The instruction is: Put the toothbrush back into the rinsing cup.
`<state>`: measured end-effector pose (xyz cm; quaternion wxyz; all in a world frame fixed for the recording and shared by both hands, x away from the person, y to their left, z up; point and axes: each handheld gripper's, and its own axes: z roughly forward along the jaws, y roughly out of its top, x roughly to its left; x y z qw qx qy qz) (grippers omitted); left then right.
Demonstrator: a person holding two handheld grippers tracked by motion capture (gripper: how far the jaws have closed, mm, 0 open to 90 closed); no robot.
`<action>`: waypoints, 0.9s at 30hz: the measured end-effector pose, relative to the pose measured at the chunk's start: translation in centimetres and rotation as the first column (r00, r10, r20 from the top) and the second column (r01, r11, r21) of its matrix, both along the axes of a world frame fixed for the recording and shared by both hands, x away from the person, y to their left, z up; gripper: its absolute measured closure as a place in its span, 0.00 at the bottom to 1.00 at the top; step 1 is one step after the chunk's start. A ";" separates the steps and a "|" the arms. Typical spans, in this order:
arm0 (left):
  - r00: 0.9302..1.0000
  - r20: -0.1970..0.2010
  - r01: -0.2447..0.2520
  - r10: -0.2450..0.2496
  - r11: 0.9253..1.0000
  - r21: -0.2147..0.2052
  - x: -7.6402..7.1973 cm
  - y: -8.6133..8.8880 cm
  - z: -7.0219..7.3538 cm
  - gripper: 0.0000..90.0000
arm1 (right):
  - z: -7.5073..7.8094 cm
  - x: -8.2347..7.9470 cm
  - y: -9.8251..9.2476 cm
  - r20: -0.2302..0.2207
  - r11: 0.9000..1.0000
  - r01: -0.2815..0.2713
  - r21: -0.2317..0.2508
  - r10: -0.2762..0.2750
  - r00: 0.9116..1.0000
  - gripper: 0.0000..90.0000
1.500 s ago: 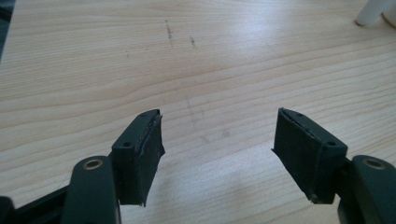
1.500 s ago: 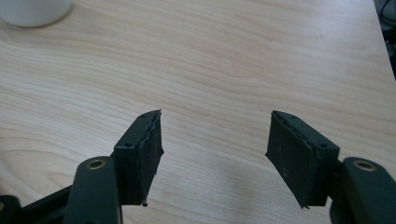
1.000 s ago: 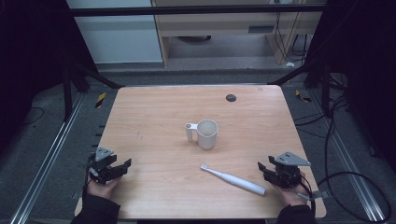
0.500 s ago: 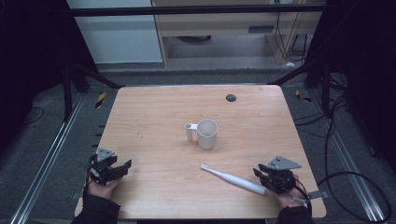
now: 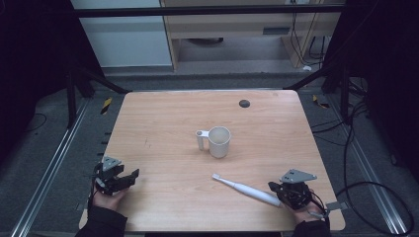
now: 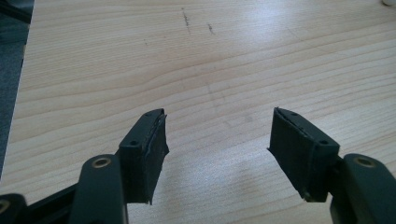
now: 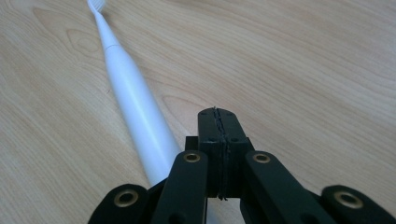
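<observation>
Toothbrush: a white electric toothbrush [image 5: 247, 188] lies flat on the wooden table [image 5: 163, 128], near the front edge on the person's right, its bristled head pointing toward the middle and its thick handle end toward the right gripper [image 5: 291, 192].
Look of it: smooth, plain white, tapering from a stout handle to a thin neck [image 7: 105, 35]; the bristles sit at the very top of the right gripper view, too cropped to describe.
Why it lies so: the handle end faces the nearer hand, which I take to be the handy end to pick up; that is my guess only.
Right gripper: its jaws are pressed together with nothing between them, and the toothbrush handle [image 7: 140, 116] runs just beside them on their left and passes under the linkage. From where I stand I cannot tell whether it touches the handle.
Mug: a white mug [image 5: 219, 141] stands upright at the table's centre, handle toward the person's left, mouth up, well apart from the toothbrush; a likely holder for it, I judge.
Left gripper: the left gripper [image 6: 217, 144] hovers over bare wood at the front left corner, jaws spread wide and holding nothing, apparently waiting.
Far side: a small dark round thing [image 5: 244, 103] lies near the back edge.
</observation>
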<state>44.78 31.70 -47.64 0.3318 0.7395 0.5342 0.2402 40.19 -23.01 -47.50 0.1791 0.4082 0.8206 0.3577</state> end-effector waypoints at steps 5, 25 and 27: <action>1.000 -0.004 0.002 -0.001 1.000 0.005 0.0 0.0 0.0 0.39 | -0.3 -0.1 0.0 -0.029 1.000 -0.004 -0.007 0.004 1.000 1.00; 1.000 -0.008 0.001 -0.001 1.000 0.016 0.0 -0.1 0.0 0.40 | -0.8 -0.2 0.4 -0.082 1.000 -0.018 -0.020 0.017 0.997 0.99; 1.000 -0.010 0.001 -0.001 1.000 0.015 0.0 -0.1 0.0 0.40 | -0.9 -0.4 0.4 -0.081 0.999 -0.021 -0.026 0.019 0.997 0.99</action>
